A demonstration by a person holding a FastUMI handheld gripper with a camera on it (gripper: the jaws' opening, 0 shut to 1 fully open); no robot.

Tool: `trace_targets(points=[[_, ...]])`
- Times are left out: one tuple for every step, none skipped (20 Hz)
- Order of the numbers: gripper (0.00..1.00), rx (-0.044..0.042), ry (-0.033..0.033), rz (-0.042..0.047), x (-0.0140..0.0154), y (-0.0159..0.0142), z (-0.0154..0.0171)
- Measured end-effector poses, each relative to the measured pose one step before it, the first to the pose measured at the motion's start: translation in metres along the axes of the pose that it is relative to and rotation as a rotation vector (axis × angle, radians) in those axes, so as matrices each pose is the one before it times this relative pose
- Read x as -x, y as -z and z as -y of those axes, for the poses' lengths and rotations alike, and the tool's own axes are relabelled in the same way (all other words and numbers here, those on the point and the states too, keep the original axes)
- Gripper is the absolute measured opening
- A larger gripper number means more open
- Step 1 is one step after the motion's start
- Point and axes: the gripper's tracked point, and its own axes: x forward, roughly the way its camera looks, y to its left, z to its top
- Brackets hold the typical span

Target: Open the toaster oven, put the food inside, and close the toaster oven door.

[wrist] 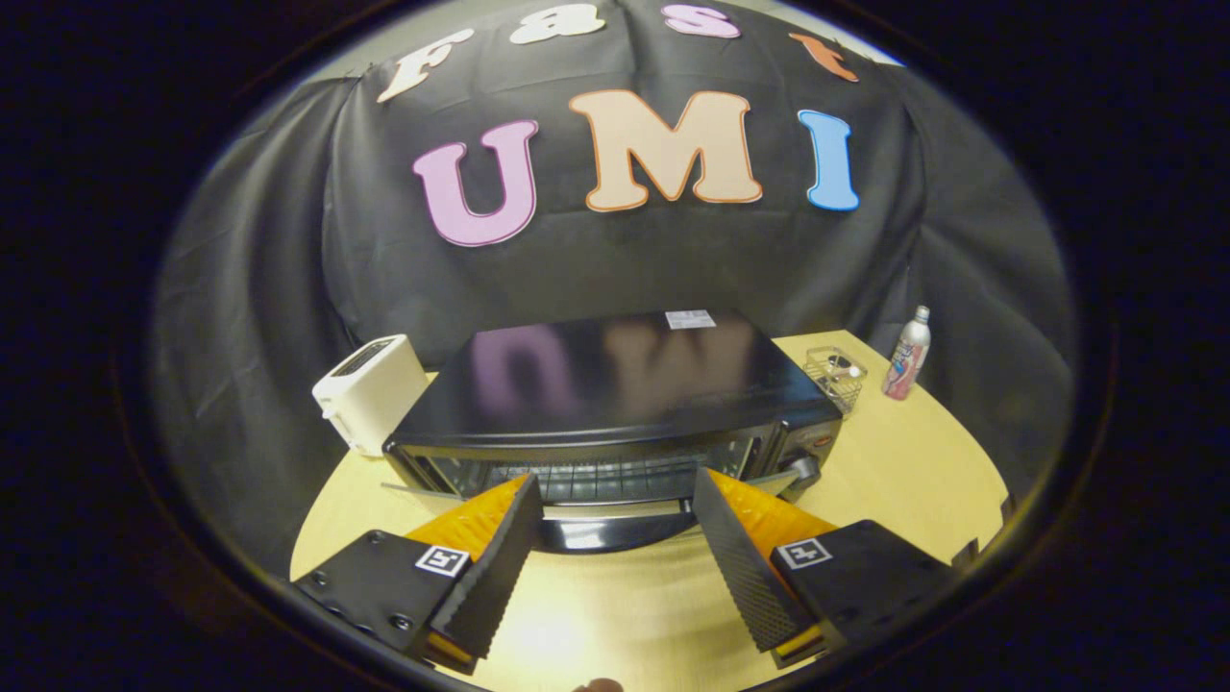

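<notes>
A black toaster oven [615, 384] stands on the yellow table [894, 461] just ahead of my fingers. Its glass door [423, 495] looks swung down towards me, and the wire rack [596, 476] inside shows behind it. The door's dark handle [615, 531] lies low between my two fingers. My gripper [615, 481] is open, a finger on each side of the handle, neither touching it. Nothing is held between the fingers. A small brownish shape [596, 685] peeks in at the near table edge; I cannot tell what it is.
A white pop-up toaster [370, 389] stands left of the oven. Right of the oven are a small clear basket [836, 373] and a slim bottle [908, 356]. The black cloth wall hangs close behind the table.
</notes>
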Motion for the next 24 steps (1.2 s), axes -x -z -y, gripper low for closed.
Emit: trace_targets(points=[[1.0, -0.0057, 0.00055, -0.00083, 0.0027, 0.00326, 0.00091], [1.0, -0.00438, 0.00028, -0.00125, 0.00326, 0.00294, 0.00111], [1.0, 0.00153, -0.00014, -0.00298, 0.00348, 0.00419, 0.00008], [1.0, 0.00553, 0.00007, -0.00414, 0.00328, 0.00424, 0.00052], [1.0, 0.00585, 0.00019, -0.00506, 0.00269, 0.00473, 0.00068], [1.0, -0.00042, 0.00092, -0.00283, 0.00323, 0.00323, 0.00117], [1.0, -0.00267, 0.00042, -0.00198, 0.00216, 0.00385, 0.00054], [1.0, -0.00143, -0.00032, -0.00208, 0.00233, 0.00315, 0.00024], [1.0, 0.00109, 0.00029, -0.00573, 0.00375, 0.00542, 0.00059], [1.0, 0.00326, -0.00008, -0.00397, 0.00194, 0.00367, 0.00038], [1.0, 0.00343, -0.00002, -0.00375, 0.00259, 0.00421, 0.00105], [1.0, -0.00141, 0.00073, -0.00626, 0.0021, 0.0036, 0.00073], [1.0, -0.00411, 0.00096, -0.00641, 0.00249, 0.00538, 0.00137], [1.0, -0.00181, 0.0004, -0.00884, 0.00152, 0.00427, 0.00051], [1.0, 0.00044, 0.00094, -0.01083, 0.00322, 0.00804, 0.00038], [1.0, 0.00066, 0.00076, -0.00867, 0.00184, 0.00515, 0.00019], [1.0, 0.00188, -0.00007, -0.00646, 0.00105, 0.0041, 0.00123], [1.0, -0.00058, 0.00002, -0.00278, 0.00119, 0.0026, 0.00101], [1.0, 0.00024, -0.0002, -0.00569, 0.00077, 0.00463, 0.00017], [1.0, 0.00224, 0.00019, -0.00966, 0.00038, 0.00245, 0.00049], [1.0, 0.00464, 0.00102, -0.01308, 0.00062, 0.00569, 0.00086], [1.0, 0.00454, 0.00153, -0.01213, 0.00102, 0.00437, 0.00024], [1.0, 0.00594, 0.00187, -0.01285, 0.00065, 0.00589, 0.0002], [1.0, 0.00365, 0.0012, -0.01506, 0.00012, 0.00566, 0.00018]])
